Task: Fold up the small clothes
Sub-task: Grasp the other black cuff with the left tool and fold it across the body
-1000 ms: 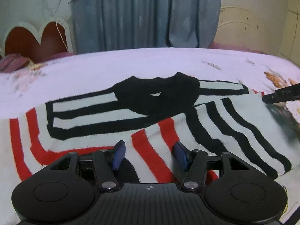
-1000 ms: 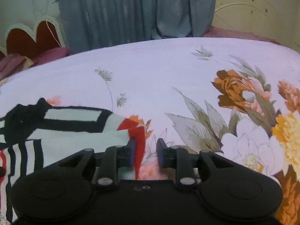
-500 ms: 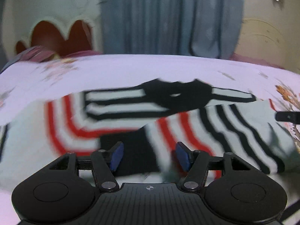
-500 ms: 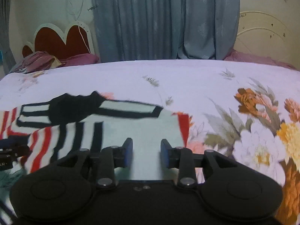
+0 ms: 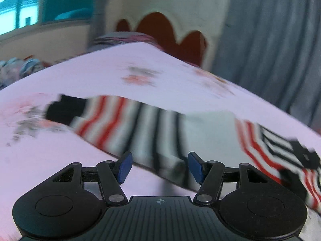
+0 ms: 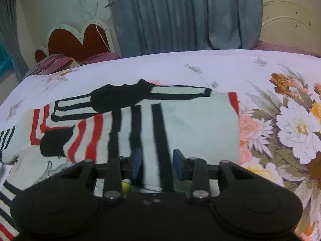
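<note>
A small white sweater (image 6: 180,120) with black and red stripes and a black collar lies on the bed; its right sleeve is folded across the body. My right gripper (image 6: 157,161) is open just above the sweater's near edge, holding nothing. In the blurred left wrist view the sweater's left sleeve (image 5: 140,124) with its black cuff stretches out to the left. My left gripper (image 5: 159,165) is open and empty over that sleeve's lower edge.
The bedsheet (image 6: 280,124) is pale lilac with large flowers at the right. A red heart-shaped headboard (image 6: 80,40) with purple pillows and blue-grey curtains (image 6: 180,16) stand behind the bed. A window (image 5: 40,4) shows at the far left.
My left gripper has swung left from the sweater's middle to the outstretched left sleeve, still open. My right gripper has moved left from the sweater's right edge over the body.
</note>
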Demonstrator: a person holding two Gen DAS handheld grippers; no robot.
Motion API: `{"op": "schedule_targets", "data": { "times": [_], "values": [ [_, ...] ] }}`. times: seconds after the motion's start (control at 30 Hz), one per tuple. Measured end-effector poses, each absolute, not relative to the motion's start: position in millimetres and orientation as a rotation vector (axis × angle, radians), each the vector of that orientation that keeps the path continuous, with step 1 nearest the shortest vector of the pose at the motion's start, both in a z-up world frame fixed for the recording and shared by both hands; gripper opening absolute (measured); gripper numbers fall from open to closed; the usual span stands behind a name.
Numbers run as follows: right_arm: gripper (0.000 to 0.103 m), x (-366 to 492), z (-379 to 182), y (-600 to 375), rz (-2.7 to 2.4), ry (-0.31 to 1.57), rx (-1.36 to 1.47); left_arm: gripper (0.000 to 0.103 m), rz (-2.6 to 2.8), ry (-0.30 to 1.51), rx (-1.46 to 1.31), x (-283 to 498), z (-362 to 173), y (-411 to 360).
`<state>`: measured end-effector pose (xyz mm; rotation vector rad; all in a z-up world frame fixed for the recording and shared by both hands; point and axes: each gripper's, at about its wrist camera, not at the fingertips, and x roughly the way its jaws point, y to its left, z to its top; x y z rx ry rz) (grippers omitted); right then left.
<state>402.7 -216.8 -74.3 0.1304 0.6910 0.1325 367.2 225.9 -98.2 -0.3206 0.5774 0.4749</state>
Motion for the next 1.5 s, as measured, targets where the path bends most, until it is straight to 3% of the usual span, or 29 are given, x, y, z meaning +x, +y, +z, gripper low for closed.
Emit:
{"op": "schedule_targets", "data": {
  "times": [0.23,0.47,0.5,0.57,0.6,0.67,0.9,1.23,1.5],
  "values": [
    [0.035,405,-67,-158,0.101,0.694,0.108,0.060,0.561,0.531,-0.676,351,-129,352],
    [0.035,407,-57,-117,0.078,0.690,0.080,0.060,0.454,0.361,-1.007,354,-166,415],
    [0.036,407,-55,-113,0.076,0.690,0.073,0.055,0.449,0.349,-1.018,358,-169,418],
    [0.036,408,-52,-108,0.067,0.684,0.064,0.028,0.452,0.357,-1.012,366,-173,418],
    [0.036,408,-51,-106,0.062,0.682,0.061,0.007,0.437,0.355,-1.036,368,-177,419],
    [0.037,410,-51,-106,0.050,0.687,0.060,0.007,0.381,0.280,-1.077,371,-176,415],
    [0.037,406,-60,-122,0.013,0.707,0.111,0.007,0.157,0.313,-0.900,434,-133,350],
    [0.037,395,-60,-175,-0.013,0.671,0.204,0.007,-0.219,0.499,-0.460,542,-69,123],
    [0.039,390,-65,-241,-0.049,0.655,0.353,0.007,-0.338,0.696,-0.206,586,-94,-34]
  ]
}}
